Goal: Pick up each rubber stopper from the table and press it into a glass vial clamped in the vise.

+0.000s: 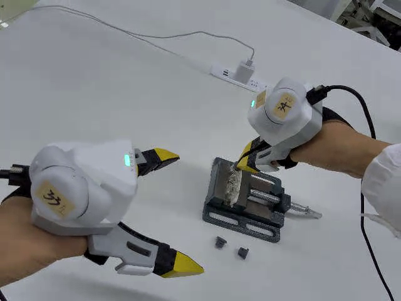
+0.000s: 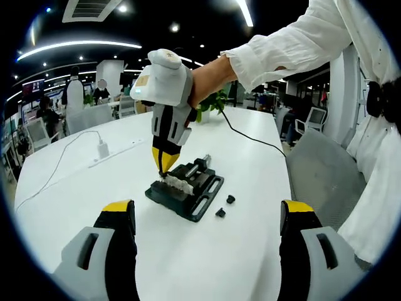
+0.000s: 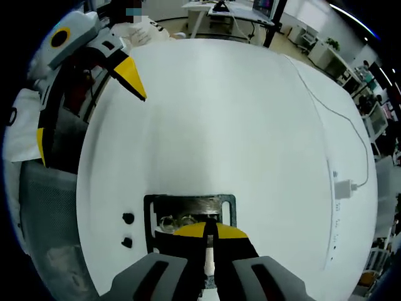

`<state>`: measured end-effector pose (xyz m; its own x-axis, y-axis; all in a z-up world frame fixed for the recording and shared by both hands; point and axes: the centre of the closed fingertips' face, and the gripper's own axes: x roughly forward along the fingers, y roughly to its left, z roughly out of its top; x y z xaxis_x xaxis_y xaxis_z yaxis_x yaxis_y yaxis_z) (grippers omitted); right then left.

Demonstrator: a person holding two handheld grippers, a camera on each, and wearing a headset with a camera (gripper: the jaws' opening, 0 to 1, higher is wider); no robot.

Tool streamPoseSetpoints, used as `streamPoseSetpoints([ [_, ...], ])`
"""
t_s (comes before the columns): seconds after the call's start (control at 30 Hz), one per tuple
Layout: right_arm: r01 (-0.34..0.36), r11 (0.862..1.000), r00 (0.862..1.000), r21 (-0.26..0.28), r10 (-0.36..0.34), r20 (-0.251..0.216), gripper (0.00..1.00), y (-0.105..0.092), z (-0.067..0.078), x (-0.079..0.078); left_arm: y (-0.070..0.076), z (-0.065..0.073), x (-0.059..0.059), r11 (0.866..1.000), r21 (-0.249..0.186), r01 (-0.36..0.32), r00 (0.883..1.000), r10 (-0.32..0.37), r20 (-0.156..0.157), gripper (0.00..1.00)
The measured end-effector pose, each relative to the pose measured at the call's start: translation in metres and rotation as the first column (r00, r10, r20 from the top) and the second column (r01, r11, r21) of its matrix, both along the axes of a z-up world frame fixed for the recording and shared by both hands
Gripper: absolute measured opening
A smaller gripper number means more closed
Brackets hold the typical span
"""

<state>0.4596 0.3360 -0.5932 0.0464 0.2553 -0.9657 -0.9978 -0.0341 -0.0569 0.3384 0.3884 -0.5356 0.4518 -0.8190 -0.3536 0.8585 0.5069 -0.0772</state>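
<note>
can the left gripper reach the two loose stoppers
Probably yes: the left gripper is open, bare table lies between it and the stoppers, and the right gripper is over the vise.

White power strip (image 1: pixel 223 71), one, with a white charger (image 1: pixel 244 70) plugged in; a thin white cable (image 1: pixel 163 36) is run from the charger toward the far left. Listed from the left gripper view's background: long ceiling light strips (image 2: pixel 81 45), a ceiling vent (image 2: pixel 91 7), a green potted plant (image 2: pixel 216 103), an office chair (image 2: pixel 314 116), and standing people (image 2: pixel 75 94), seen too small for detail
</note>
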Motion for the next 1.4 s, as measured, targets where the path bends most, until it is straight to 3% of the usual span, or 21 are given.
streamPoseSetpoints([
  [0.33,0.036,0.998,0.999,0.049,-0.037,0.011,0.01,0.0,0.002,0.002,0.002,0.001,-0.004,1.0,0.011,0.002,1.0,-0.002,-0.004,0.95],
  [0.43,0.049,0.996,0.999,0.078,-0.05,0.004,0.03,0.004,0.009,-0.001,0.003,0.002,-0.005,1.0,0.016,0.0,1.0,0.0,-0.002,0.95],
  [0.83,0.113,0.98,0.991,0.165,-0.123,0.05,0.11,-0.005,0.036,-0.005,0.004,0.005,-0.011,0.999,0.035,0.012,1.0,-0.012,0.001,0.95],
  [1.13,0.204,0.941,0.97,0.272,-0.231,0.071,0.2,-0.024,0.064,-0.022,0.002,0.007,-0.014,0.998,0.054,0.031,0.999,-0.032,0.004,0.95],
  [1.4,0.282,0.892,0.945,0.352,-0.322,0.059,0.3,-0.048,0.07,-0.039,-0.001,0.007,-0.018,0.996,0.074,0.053,0.999,-0.054,0.005,0.97],
])
